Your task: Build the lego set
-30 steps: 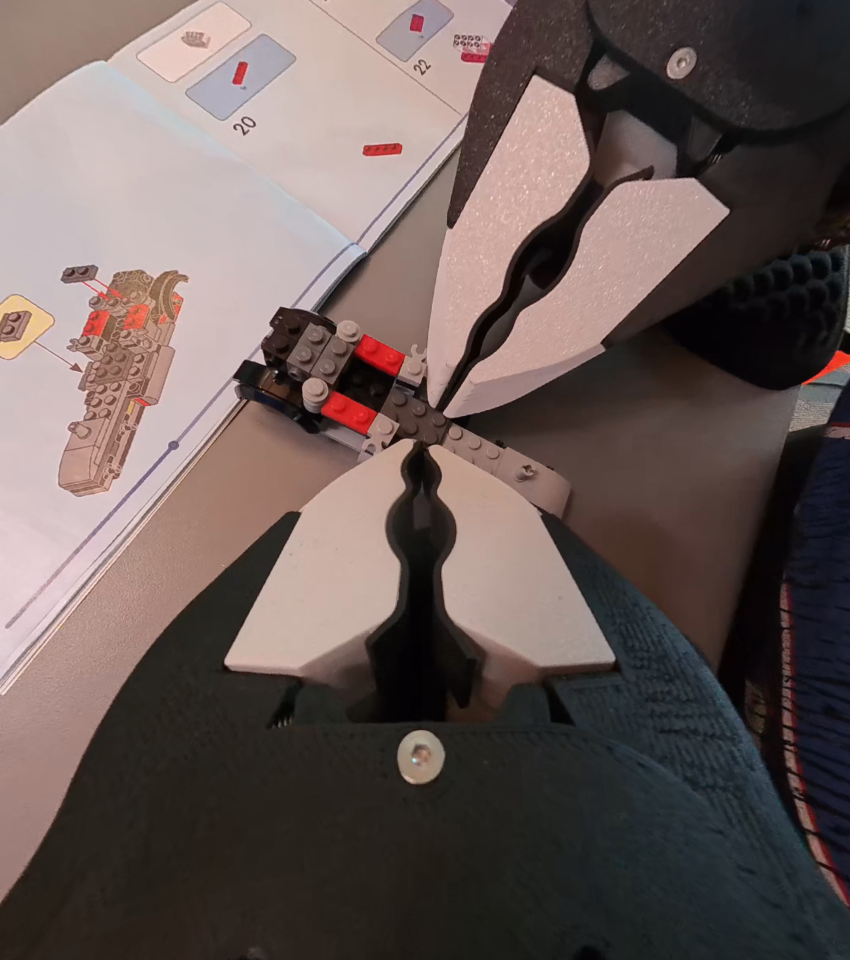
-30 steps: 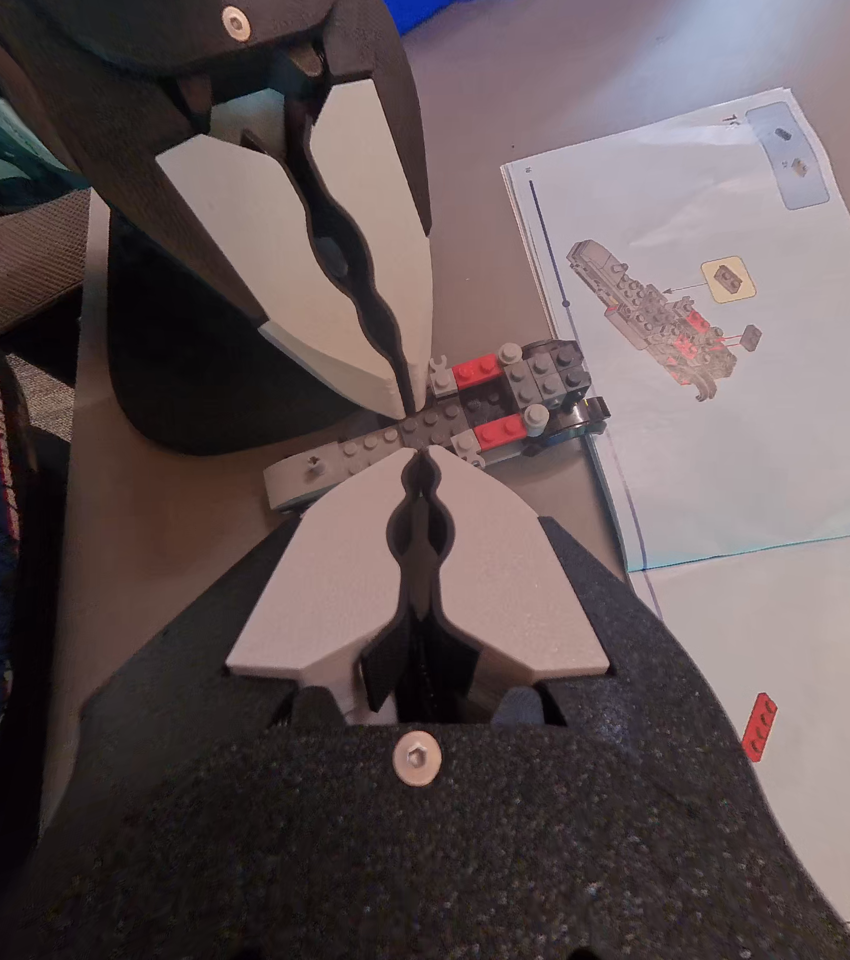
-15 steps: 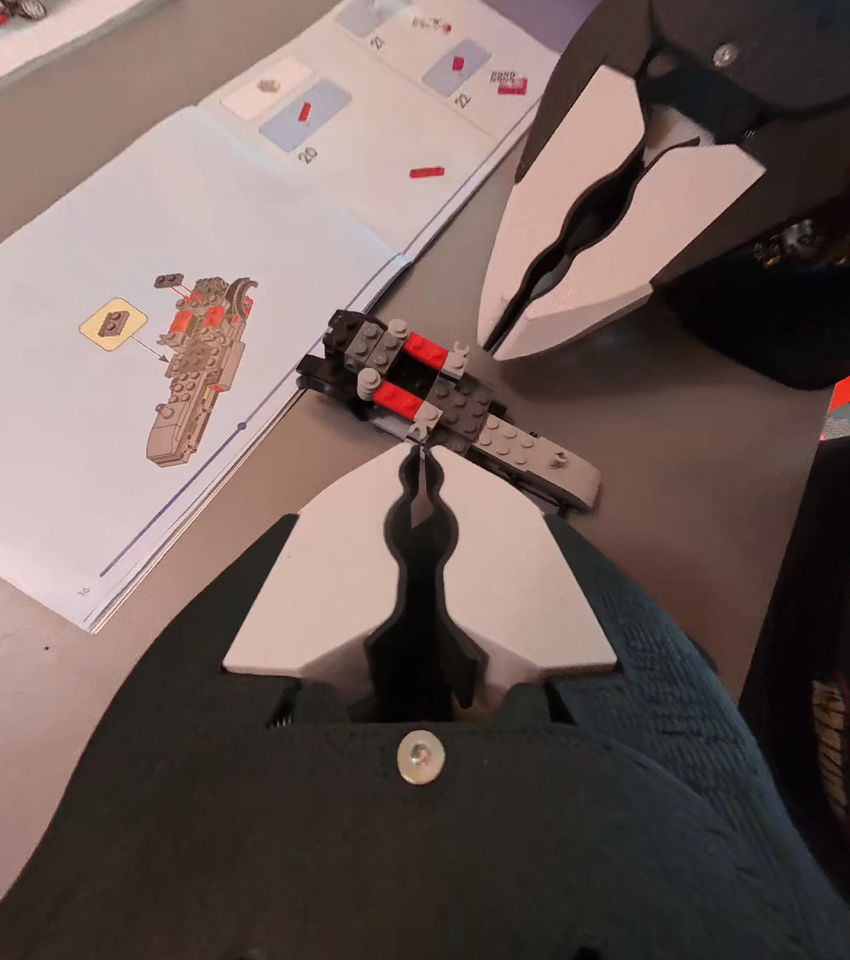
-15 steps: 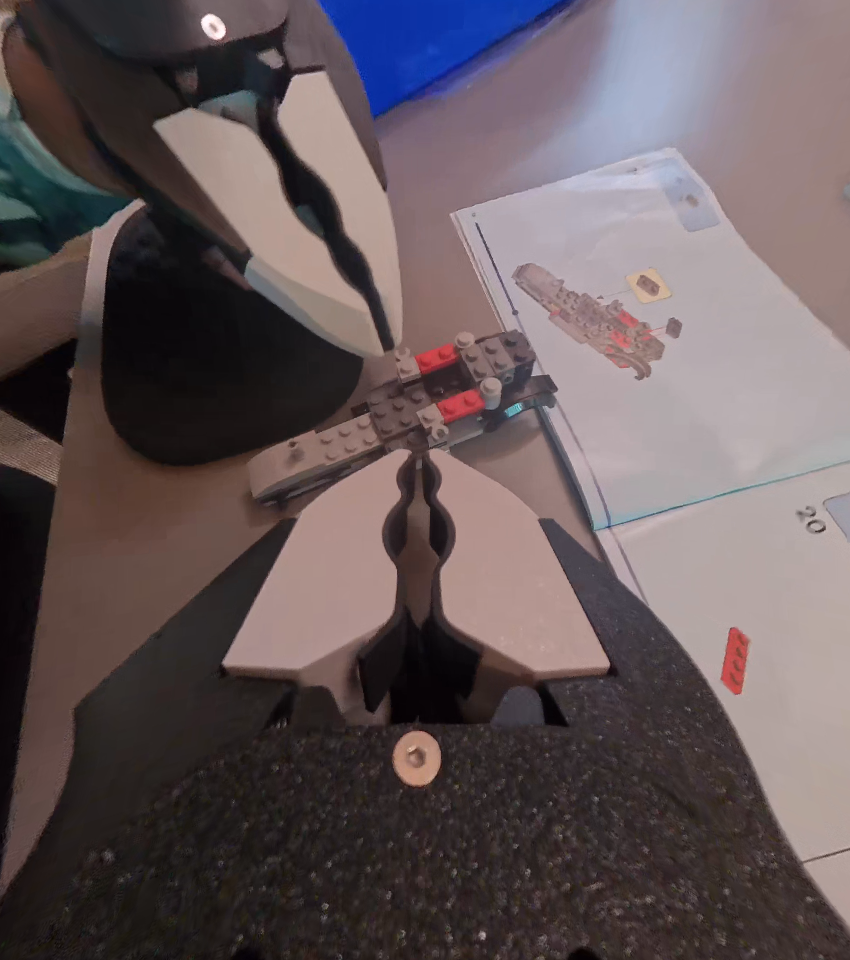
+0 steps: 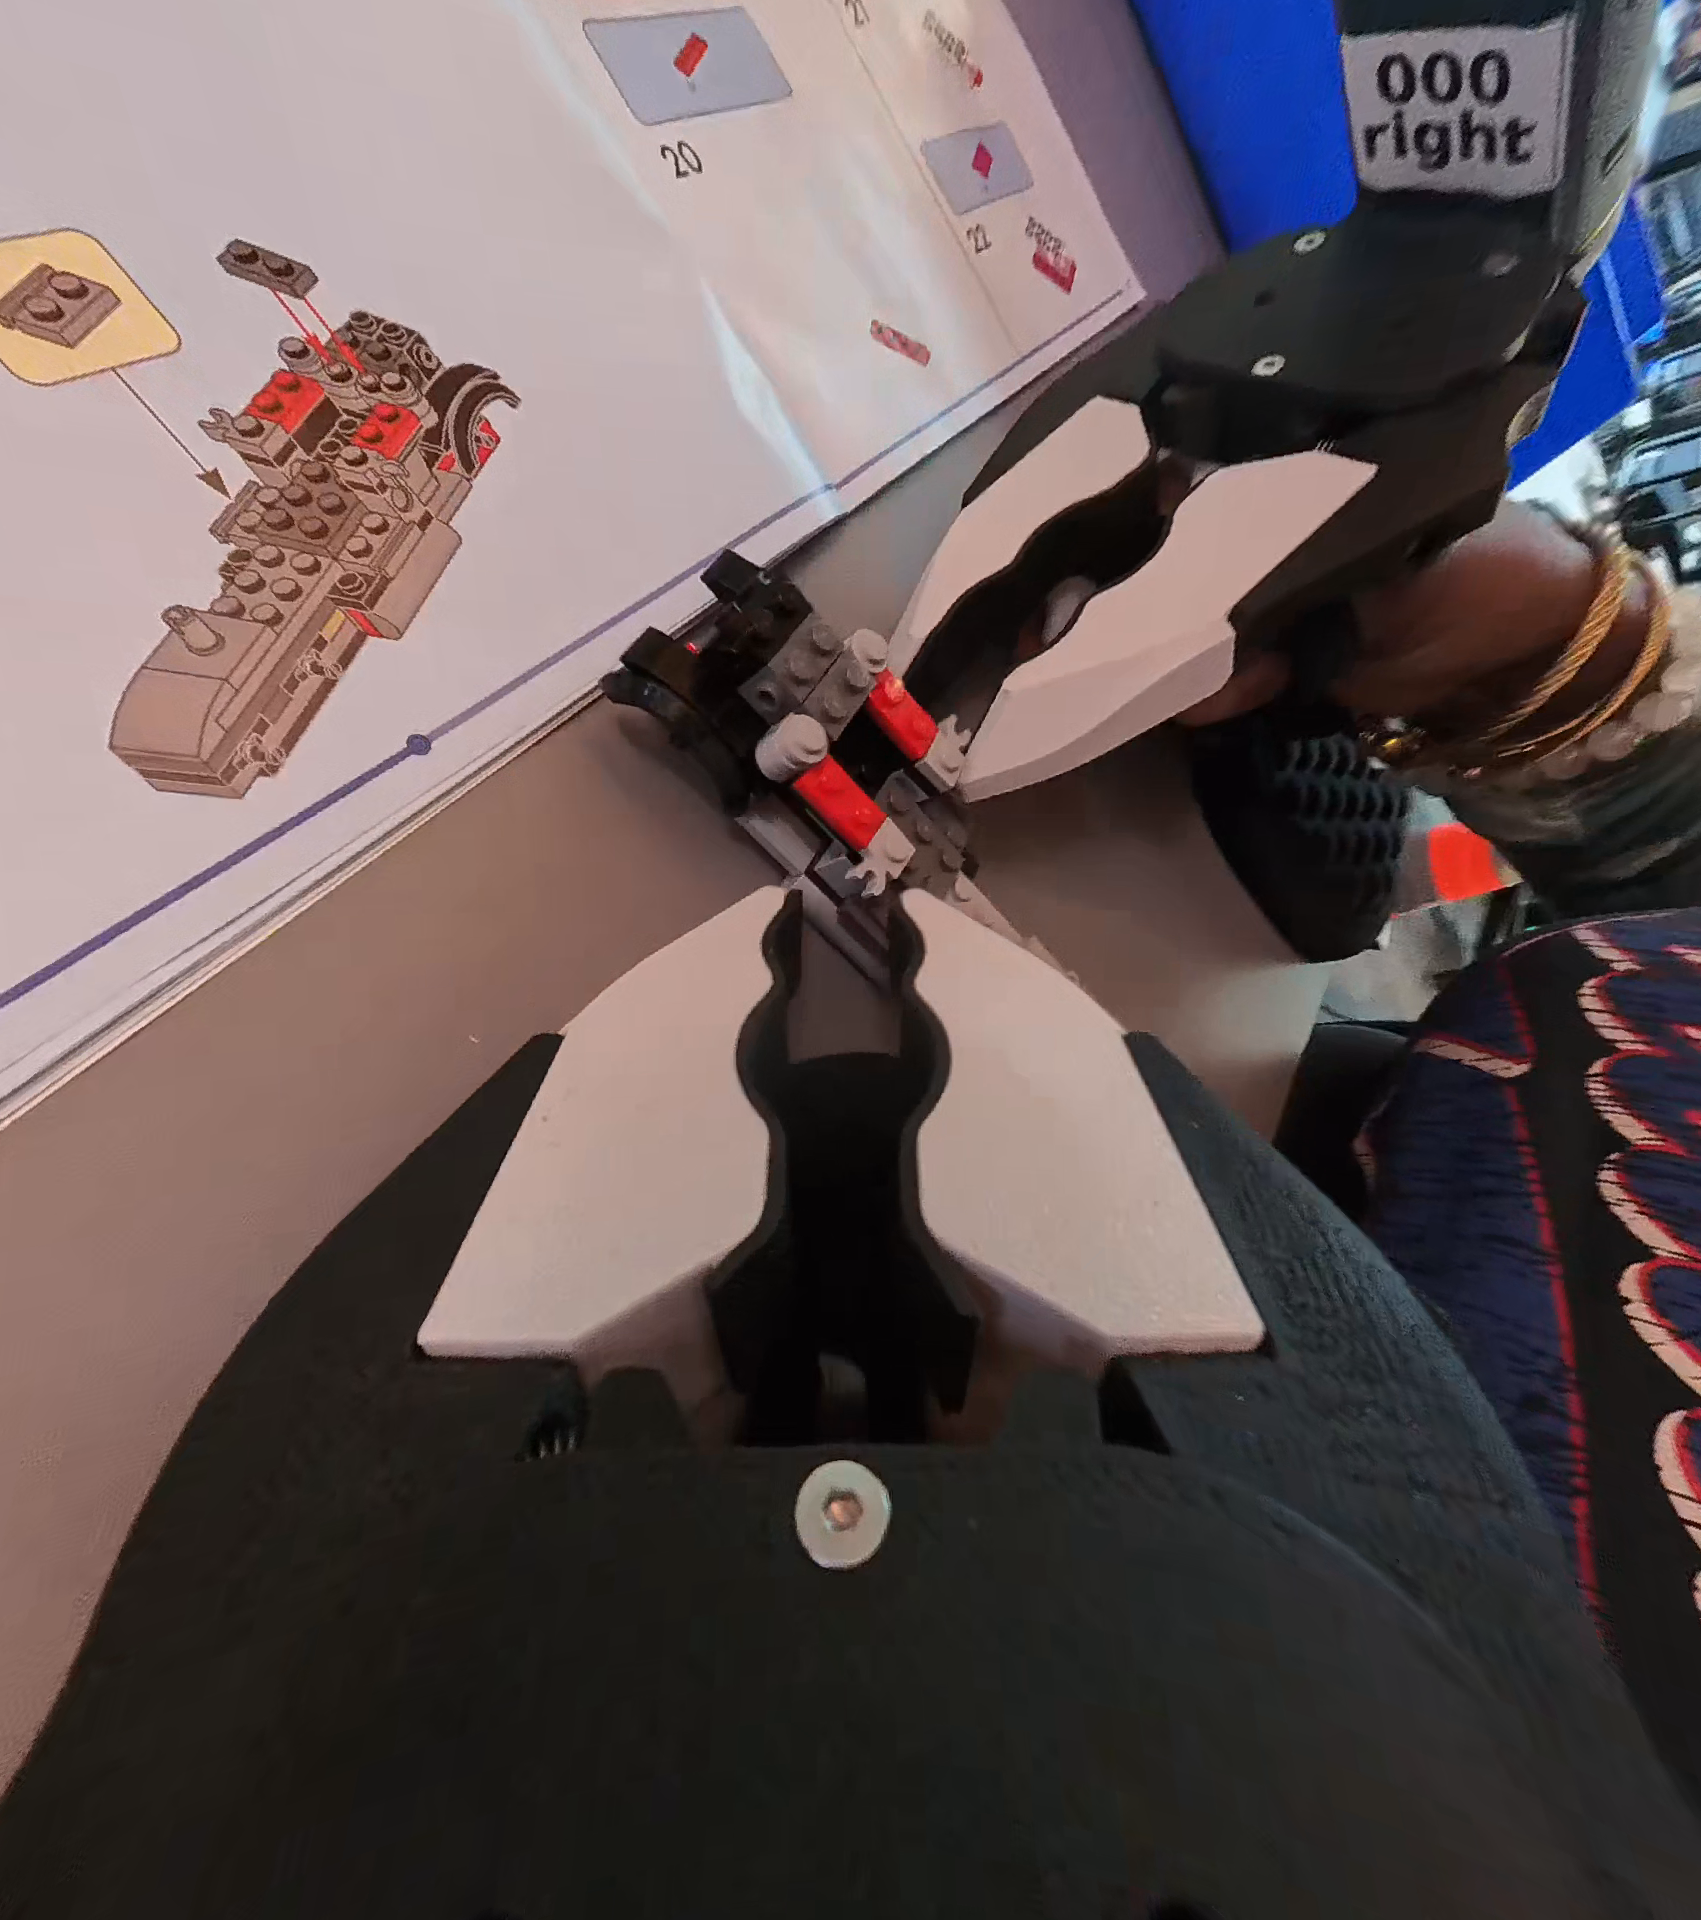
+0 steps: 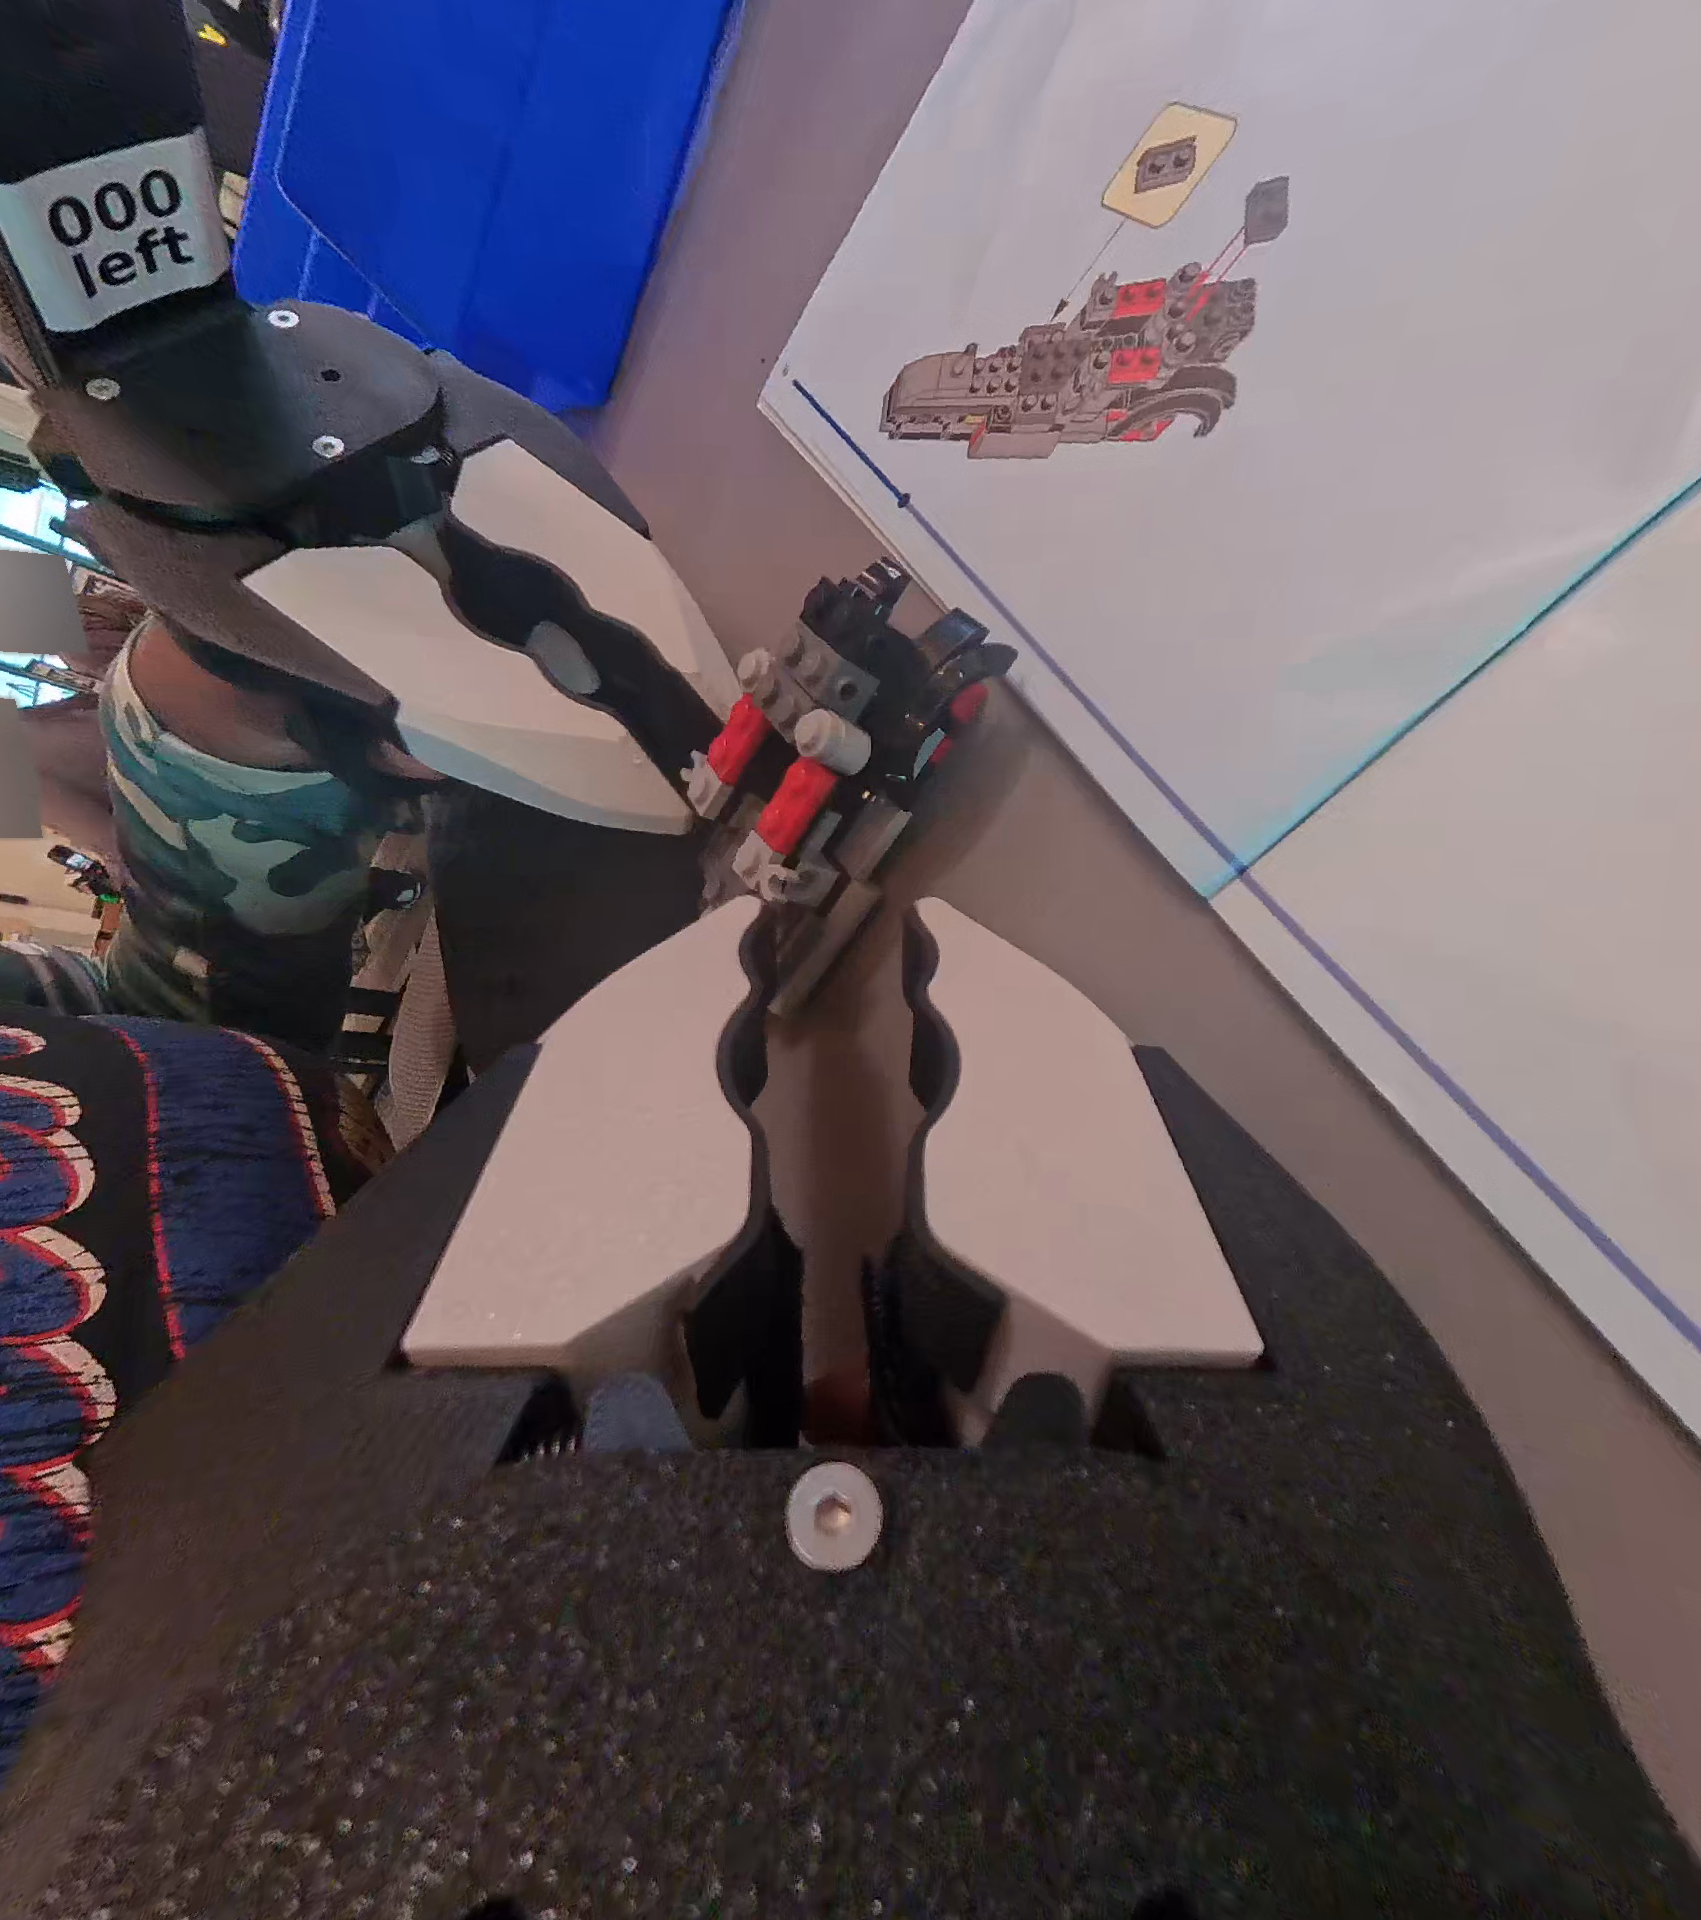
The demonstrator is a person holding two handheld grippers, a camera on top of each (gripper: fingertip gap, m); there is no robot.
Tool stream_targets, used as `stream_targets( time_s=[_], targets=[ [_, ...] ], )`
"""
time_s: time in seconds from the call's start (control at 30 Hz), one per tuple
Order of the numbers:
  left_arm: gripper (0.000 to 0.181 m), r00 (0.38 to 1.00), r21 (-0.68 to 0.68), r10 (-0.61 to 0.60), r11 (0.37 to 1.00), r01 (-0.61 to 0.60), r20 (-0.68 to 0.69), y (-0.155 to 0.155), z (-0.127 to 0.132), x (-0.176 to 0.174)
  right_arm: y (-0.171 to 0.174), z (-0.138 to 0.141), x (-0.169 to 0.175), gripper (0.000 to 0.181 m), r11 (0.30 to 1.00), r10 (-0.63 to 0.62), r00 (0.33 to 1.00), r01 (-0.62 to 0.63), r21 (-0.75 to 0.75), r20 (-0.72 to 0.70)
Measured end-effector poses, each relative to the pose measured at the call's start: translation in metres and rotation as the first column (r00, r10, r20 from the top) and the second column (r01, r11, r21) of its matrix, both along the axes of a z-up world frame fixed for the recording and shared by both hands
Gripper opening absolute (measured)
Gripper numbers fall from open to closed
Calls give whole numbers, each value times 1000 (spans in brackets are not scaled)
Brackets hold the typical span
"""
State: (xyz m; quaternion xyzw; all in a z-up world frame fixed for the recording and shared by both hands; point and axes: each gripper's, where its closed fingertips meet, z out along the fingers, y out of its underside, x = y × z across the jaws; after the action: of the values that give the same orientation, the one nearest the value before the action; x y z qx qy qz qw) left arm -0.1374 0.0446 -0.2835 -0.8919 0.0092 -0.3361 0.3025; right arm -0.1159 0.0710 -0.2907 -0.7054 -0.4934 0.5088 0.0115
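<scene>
We are looking at the lego model, a small grey build with two red bricks, pale round studs on top and a black curved piece at its far end, sitting at 12 o'clock just beyond the left gripper. That gripper is standing partly open, its two fingers closing around the model's grey near end, though we cannot tell whether they are pressing it. In the right wrist view the right gripper is likewise partly open with the grey end lying between its fingers; grip unclear. The model's black end is touching the edge of the open instruction booklet, which is filling the 10 o'clock side. Bare grey desk is lying open toward 8 o'clock. A blue bin is standing at 11 o'clock
</scene>
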Motion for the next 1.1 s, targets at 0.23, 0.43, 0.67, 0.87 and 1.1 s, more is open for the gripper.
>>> stream_targets(
  time_s=[0.23,0.43,0.67,0.87,1.1],
  targets=[
    [19,1000,-42,-6,999,8,28,1,-4,2,-2,-1,-3,20,1000,-9,1000,9,-1,-4],
    [18,999,-54,-8,998,10,37,1,-6,3,-5,-1,-4,19,1000,1,1000,-1,16,-10],
    [18,1000,-56,-16,998,17,18,1,-7,3,-9,-1,-4,17,998,26,1000,-25,65,-12],
    [18,1000,-52,-24,998,23,-16,1,-7,4,-9,-2,-3,17,994,24,1000,-23,105,-1],
    [18,999,-34,-22,999,20,-44,2,-8,3,-9,-2,-3,16,985,33,999,-31,168,-11]
  ],
)
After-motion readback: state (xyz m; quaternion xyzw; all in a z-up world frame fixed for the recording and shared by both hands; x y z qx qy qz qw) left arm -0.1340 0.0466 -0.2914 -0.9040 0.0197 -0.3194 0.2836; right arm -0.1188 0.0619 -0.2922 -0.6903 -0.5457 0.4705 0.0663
